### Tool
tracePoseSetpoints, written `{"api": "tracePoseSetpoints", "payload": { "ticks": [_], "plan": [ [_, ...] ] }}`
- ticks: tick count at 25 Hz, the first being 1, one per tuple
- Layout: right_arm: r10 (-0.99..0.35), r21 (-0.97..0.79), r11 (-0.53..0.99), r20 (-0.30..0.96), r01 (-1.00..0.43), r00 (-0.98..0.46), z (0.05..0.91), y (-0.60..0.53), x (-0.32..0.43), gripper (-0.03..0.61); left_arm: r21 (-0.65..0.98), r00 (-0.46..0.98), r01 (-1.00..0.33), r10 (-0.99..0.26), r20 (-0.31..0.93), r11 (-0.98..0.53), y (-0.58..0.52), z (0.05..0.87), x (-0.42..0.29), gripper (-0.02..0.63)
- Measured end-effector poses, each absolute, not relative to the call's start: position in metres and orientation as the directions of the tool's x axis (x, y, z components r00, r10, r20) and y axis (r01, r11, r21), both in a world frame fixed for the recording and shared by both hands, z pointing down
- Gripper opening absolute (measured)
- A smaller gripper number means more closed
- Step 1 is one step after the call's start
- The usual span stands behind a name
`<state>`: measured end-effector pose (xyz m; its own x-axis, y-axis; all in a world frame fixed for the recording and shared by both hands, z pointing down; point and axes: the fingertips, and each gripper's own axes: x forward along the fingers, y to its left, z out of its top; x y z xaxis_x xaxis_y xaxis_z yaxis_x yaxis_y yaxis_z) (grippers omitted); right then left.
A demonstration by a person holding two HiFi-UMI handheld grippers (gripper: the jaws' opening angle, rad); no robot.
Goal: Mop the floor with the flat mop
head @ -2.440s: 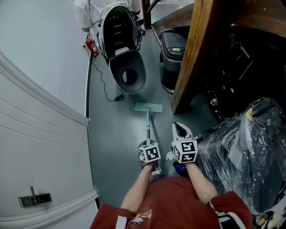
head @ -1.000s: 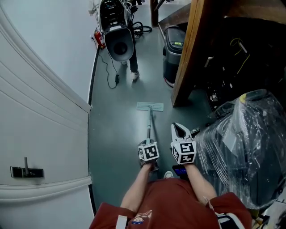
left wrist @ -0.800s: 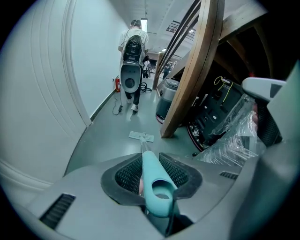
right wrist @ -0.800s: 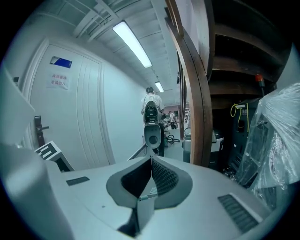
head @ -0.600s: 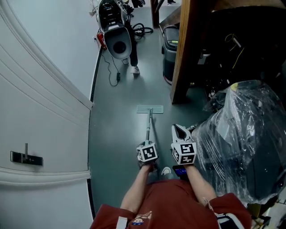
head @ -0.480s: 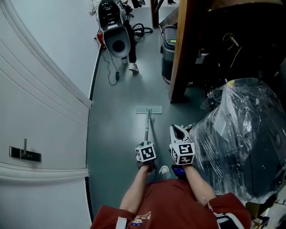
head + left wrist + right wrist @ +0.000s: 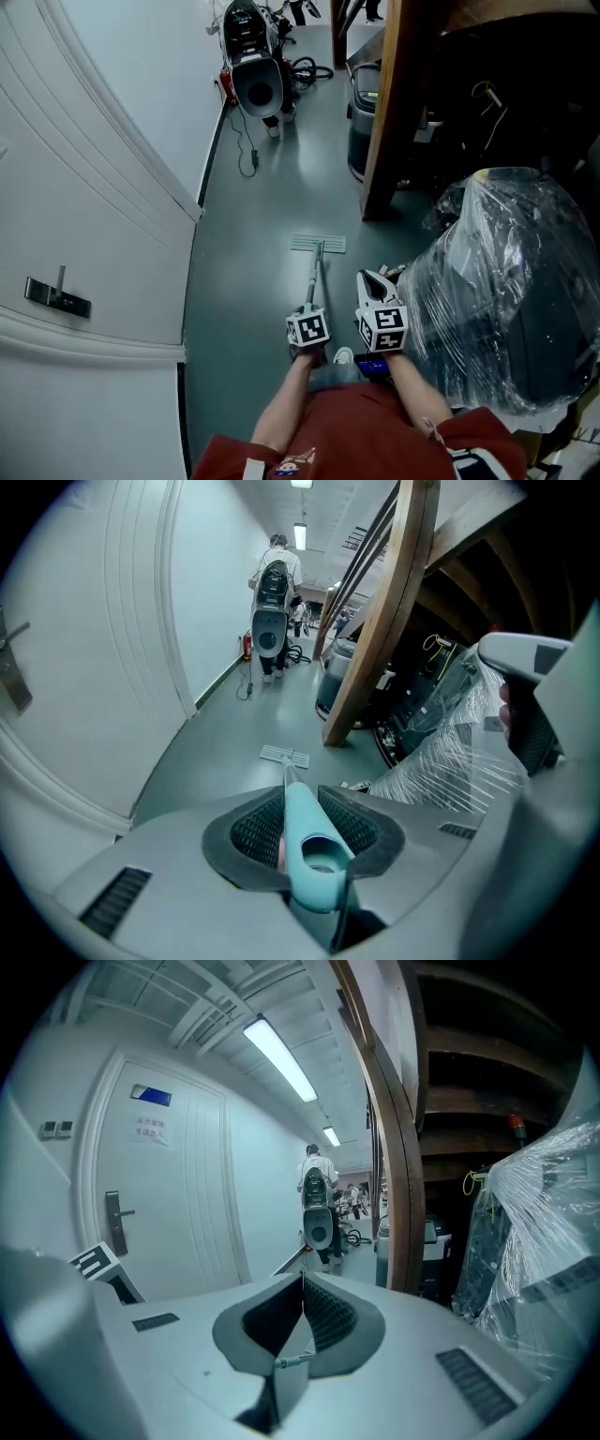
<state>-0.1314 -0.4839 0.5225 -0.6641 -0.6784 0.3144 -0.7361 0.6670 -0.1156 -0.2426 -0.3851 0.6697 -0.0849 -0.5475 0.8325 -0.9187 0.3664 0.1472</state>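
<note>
Clamping flat mop [image 7: 319, 246], left gripper [image 7: 302, 803] covers its handle top; right gripper [image 7: 302, 1281] closed.

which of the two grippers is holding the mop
The left gripper: its jaws clamp the teal mop handle. The right gripper beside it is shut on nothing.

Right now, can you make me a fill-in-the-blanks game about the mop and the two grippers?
1. The left gripper has its fingers shut on the flat mop's ____.
2. The right gripper is shut and holds ____.
3. The plastic-wrapped bundle stands on the person's ____ side.
Missing words: handle; nothing; right.
</note>
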Motion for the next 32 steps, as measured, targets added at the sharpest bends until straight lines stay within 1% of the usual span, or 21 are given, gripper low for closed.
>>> {"api": "tracePoseSetpoints", "payload": {
  "ticks": [9,12,21,26,32],
  "plan": [
    [-0.687,-0.091,0.669,0.304,-0.738,-0.660,0.517,-0.401,-0.156,0.020,0.160,-0.068,-0.927,-0.569,0.820,0.340,-0.308,0.670,-0.255,0.126],
    [-0.690,-0.081,0.666,0.310,-0.742,-0.653,0.517,-0.371,-0.156,0.020,0.149,-0.072,-0.928,-0.556,0.828,0.342,-0.275,0.673,-0.257,0.126],
    [-0.709,-0.053,0.651,0.315,-0.757,-0.631,0.517,-0.289,-0.150,0.020,0.192,-0.024,-0.929,-0.569,0.822,0.317,-0.200,0.679,-0.248,0.126],
    [-0.714,-0.031,0.645,0.333,-0.764,-0.616,0.518,-0.246,-0.145,0.020,0.143,-0.071,-0.930,-0.547,0.834,0.339,-0.157,0.679,-0.257,0.126],
    [-0.702,-0.034,0.659,0.331,-0.751,-0.631,0.516,-0.212,-0.135,0.020,0.200,-0.024,-0.922,-0.565,0.825,0.331,-0.125,0.679,-0.231,0.126]
  ]
}}
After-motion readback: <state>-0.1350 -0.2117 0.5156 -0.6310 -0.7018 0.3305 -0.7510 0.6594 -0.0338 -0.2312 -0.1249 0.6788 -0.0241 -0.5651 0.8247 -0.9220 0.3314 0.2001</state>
